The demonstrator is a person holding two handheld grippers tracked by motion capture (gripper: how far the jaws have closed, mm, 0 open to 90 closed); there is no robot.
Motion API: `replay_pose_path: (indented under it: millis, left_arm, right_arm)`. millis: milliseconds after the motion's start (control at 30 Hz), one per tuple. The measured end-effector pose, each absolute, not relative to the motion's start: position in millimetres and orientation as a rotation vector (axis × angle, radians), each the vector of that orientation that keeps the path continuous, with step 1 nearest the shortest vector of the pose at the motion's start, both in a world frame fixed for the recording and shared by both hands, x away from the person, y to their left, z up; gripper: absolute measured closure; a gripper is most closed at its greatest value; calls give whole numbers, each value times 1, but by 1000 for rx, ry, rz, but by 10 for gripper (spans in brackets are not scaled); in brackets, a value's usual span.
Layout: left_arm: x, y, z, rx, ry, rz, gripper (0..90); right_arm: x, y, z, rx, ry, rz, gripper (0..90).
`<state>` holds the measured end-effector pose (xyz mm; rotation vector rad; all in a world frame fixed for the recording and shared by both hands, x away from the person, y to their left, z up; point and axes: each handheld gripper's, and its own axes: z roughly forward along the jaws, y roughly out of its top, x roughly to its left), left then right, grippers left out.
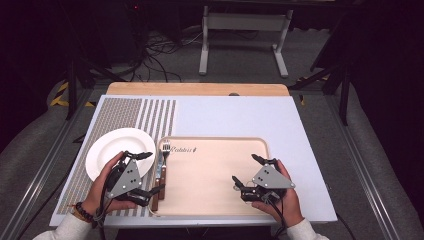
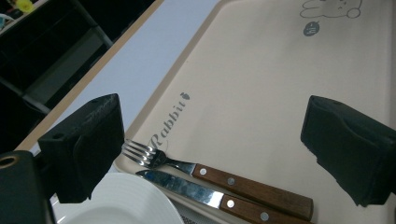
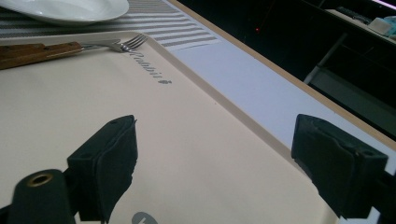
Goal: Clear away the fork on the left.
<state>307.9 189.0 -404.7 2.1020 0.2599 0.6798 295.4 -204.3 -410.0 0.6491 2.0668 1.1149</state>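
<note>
High view: the left hand-held gripper (image 1: pixel 148 172), jaws spread, hovers beside the fork (image 1: pixel 164 162) and knife (image 1: pixel 158 180) at the tray's (image 1: pixel 215 175) left edge, plate (image 1: pixel 112 150) just beyond. The right hand-held gripper (image 1: pixel 246 171), also spread, is over bare tray.
Left gripper view: fork (image 2: pixel 187 166) and knife (image 2: pixel 201 193) lie touching between the jaws.
Right gripper view: the tray's (image 3: pixel 196 140) far rim meets open tabletop (image 3: pixel 243 79)

white round plate (image 2: pixel 122 203): cut off by bottom edge, left gripper view
wooden-handled knife (image 2: pixel 219 199): handle end cut off there
</note>
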Motion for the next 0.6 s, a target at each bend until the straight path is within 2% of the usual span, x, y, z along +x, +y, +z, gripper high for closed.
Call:
replay_pose_path:
  millis: [600]
  left_arm:
    - [301, 200, -407, 2088, 280, 706, 75]
  right_arm:
    - [295, -204, -410, 648, 2069, 1115, 155]
